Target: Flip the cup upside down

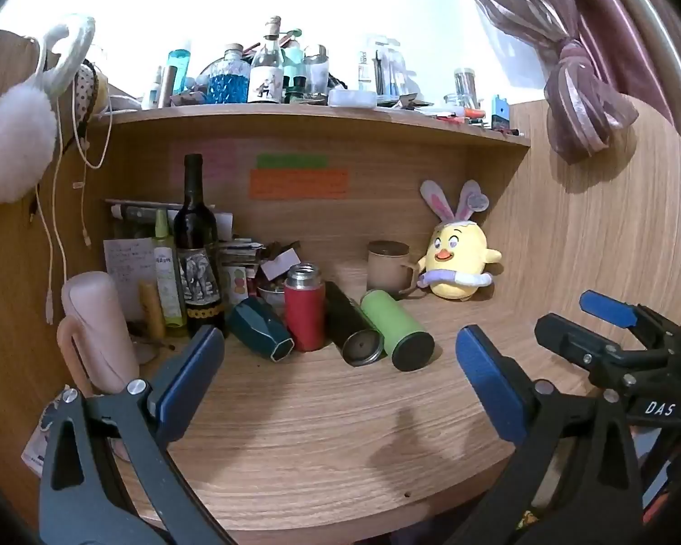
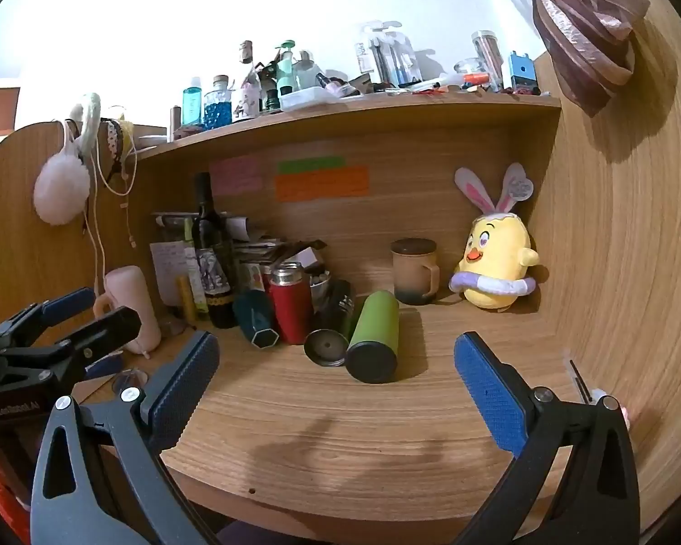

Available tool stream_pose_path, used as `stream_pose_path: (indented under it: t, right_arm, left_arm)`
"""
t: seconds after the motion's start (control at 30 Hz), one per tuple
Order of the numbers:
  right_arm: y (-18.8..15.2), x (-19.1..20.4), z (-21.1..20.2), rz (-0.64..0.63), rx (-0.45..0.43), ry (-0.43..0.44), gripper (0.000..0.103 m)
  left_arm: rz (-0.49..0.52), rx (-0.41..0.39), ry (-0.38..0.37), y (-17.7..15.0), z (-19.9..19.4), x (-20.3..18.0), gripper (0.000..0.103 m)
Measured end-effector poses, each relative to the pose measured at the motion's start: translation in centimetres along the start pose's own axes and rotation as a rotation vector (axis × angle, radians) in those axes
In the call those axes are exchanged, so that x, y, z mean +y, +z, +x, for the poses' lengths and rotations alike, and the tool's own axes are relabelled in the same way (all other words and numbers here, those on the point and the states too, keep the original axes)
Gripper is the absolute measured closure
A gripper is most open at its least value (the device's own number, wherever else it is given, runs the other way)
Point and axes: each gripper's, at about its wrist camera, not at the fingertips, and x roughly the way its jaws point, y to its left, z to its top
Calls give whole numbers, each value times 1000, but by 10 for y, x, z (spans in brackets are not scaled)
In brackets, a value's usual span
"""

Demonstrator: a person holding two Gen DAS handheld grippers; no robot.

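Observation:
A beige mug with a handle and a dark lid [image 1: 389, 268] [image 2: 414, 271] stands upright at the back of the wooden desk, beside a yellow chick plush [image 1: 458, 268] [image 2: 495, 272]. A red flask [image 1: 303, 308] [image 2: 289, 302] stands upright; a teal cup [image 1: 261, 328] [image 2: 256, 320], a black flask [image 1: 352, 329] [image 2: 336, 322] and a green flask [image 1: 397, 329] [image 2: 373, 335] lie on their sides. My left gripper [image 1: 340, 363] is open and empty above the desk front. My right gripper [image 2: 336, 368] is open and empty, to its right.
A wine bottle [image 1: 198, 245], small bottles, papers and a pink cylinder [image 1: 97, 327] crowd the back left. The shelf above [image 1: 313, 113] carries many bottles. A wooden side wall [image 2: 613, 250] closes the right. Bare desk [image 1: 331, 431] lies in front of the flasks.

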Motion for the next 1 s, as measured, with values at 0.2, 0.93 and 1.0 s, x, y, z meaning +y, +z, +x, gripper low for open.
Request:
stream_pose_path:
  t: [0.2, 0.93, 1.0]
  right_arm:
    - [0, 1, 1, 2, -6, 2, 0]
    - [0, -1, 3, 10, -2, 2, 0]
    - [0, -1, 3, 9, -3, 3, 0]
  left_arm:
    - [-20, 26, -5, 4, 0, 7, 0]
    - [4, 28, -17, -2, 1, -1, 0]
    - [4, 28, -19, -2, 1, 0, 0]
